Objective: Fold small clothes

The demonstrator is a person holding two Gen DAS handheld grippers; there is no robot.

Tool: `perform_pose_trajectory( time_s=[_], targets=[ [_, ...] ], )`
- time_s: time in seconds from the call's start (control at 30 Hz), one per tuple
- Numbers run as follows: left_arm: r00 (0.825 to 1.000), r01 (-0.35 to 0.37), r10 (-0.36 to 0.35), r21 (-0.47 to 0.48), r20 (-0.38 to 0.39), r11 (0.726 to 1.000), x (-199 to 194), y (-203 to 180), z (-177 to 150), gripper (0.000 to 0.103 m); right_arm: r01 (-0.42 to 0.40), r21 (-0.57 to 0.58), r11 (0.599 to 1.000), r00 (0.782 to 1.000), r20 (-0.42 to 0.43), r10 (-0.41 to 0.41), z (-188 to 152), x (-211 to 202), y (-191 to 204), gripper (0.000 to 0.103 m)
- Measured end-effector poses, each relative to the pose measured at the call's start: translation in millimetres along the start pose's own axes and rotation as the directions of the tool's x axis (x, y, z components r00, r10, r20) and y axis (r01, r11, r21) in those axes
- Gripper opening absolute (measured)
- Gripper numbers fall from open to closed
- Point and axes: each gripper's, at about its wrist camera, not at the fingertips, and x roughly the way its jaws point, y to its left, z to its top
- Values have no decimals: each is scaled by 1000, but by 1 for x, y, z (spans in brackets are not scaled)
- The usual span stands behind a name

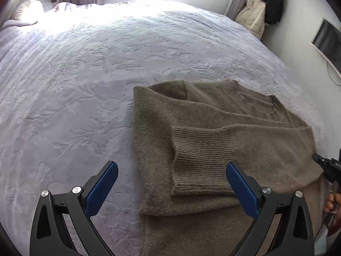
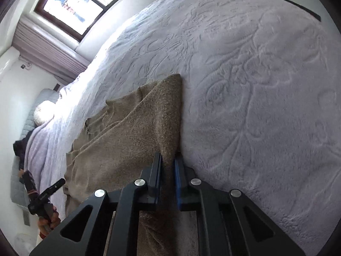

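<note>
An olive-brown knit sweater (image 1: 213,132) lies on the bed, its sleeves folded across the body, with one ribbed cuff (image 1: 198,162) on top. My left gripper (image 1: 171,178) is open and empty, its blue pads either side of the cuff, just above the sweater's near part. In the right wrist view my right gripper (image 2: 168,177) is shut on the sweater's (image 2: 132,136) folded side edge. The right gripper's tip also shows at the right edge of the left wrist view (image 1: 326,166).
The lilac embossed bedspread (image 1: 85,85) covers the whole bed. Pillows (image 1: 29,10) lie at the head, under a window (image 2: 72,6). Coats (image 1: 264,10) hang in the far right corner, and a dark screen (image 1: 328,42) hangs on the right wall.
</note>
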Motion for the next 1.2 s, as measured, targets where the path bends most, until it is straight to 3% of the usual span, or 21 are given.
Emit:
perform_pose_trajectory(
  time_s=[0.07,0.13,0.2,0.23,0.3,0.37,0.4,0.5,0.63,0.77,0.9,0.93,0.97,1.0,1.03,1.1,1.2],
  targets=[
    [998,60,-59,53,-28,997,4,-8,4,101,-10,-1,1000,1000,7,10,-4,-4,-3,13],
    [996,75,-70,80,-61,994,12,-14,8,96,-9,-4,1000,1000,8,9,-5,-7,-8,14],
    [992,78,-69,90,-102,993,21,-18,11,69,-11,6,1000,1000,5,11,-5,-6,-10,14],
    [990,85,-75,87,-120,993,25,-19,12,63,-11,9,1000,1000,4,11,-5,-5,-11,14],
    [990,68,-56,96,-131,993,28,-20,12,30,-12,7,1000,1000,5,12,-5,-2,-11,14],
    [989,89,-78,81,-127,993,24,-18,12,10,-14,6,1000,1000,7,14,-5,-1,-11,14],
    [987,115,-107,60,-120,992,18,-15,12,10,-16,7,1000,1000,9,16,-6,-2,-11,14],
    [991,115,-110,71,-74,991,1,-10,10,10,-8,0,1000,1000,21,8,-7,-6,-8,14],
    [996,11,0,117,-87,993,7,-2,-3,10,11,-23,1000,1000,29,-11,-9,-7,-3,15],
    [999,7,-3,75,-54,997,8,5,-9,10,13,-11,1000,1000,23,-13,-9,-5,-6,16],
    [996,-82,85,100,-23,992,3,-7,-14,13,20,-21,1000,999,30,-20,-11,-6,-6,16],
    [993,-111,114,117,-15,987,2,-11,-16,19,21,-19,1000,999,32,-20,-11,-6,-5,16],
    [992,-128,130,127,-5,984,0,-14,-18,46,21,-17,1000,999,33,-20,-12,-7,-5,16],
    [989,-148,148,129,11,981,-3,-18,-20,87,22,-14,1000,999,36,-22,-12,-7,-5,17],
    [987,-157,153,127,38,979,-6,-20,-23,97,24,-13,1000,999,37,-23,-12,-7,-5,17],
    [986,-161,153,141,71,977,-15,-21,-30,99,27,-9,1000,999,40,-27,-13,-8,-4,17],
    [984,-180,176,153,42,972,-15,-27,-35,99,30,1,1000,999,39,-30,-15,-10,-3,18]
  ],
)
